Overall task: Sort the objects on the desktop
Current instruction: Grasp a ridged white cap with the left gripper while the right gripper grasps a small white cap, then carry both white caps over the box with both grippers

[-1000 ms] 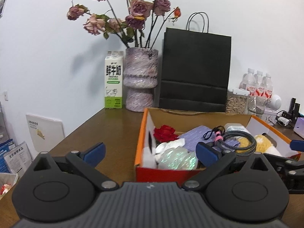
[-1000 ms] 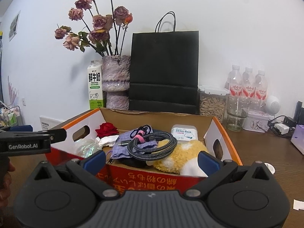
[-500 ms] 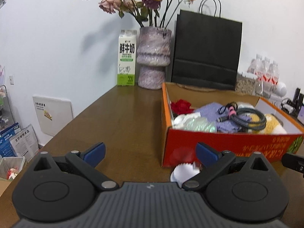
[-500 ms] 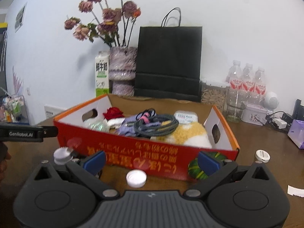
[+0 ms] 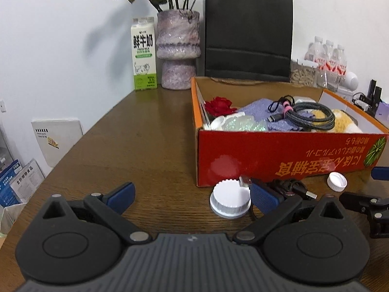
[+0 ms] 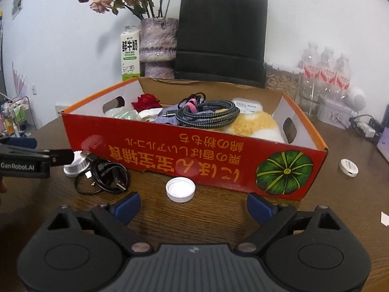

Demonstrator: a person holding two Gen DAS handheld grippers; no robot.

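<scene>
Your right gripper [image 6: 193,205] is closing, still wide and empty, because the small cap [image 6: 180,189] lies ahead, just before the box [image 6: 194,150]. Your left gripper [image 5: 192,194], wide and empty, nears the large cap [image 5: 229,202] at the box's corner.

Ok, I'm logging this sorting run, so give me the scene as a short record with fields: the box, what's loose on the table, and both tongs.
box: red cardboard box, open, on wooden table
in box: braided cable, red flower, plush toy
loose in front: black cable, white cap, larger white lid
loose to the right: small white cap
left tongs: open, empty
right tongs: closing, nothing between them, white cap just ahead
</scene>
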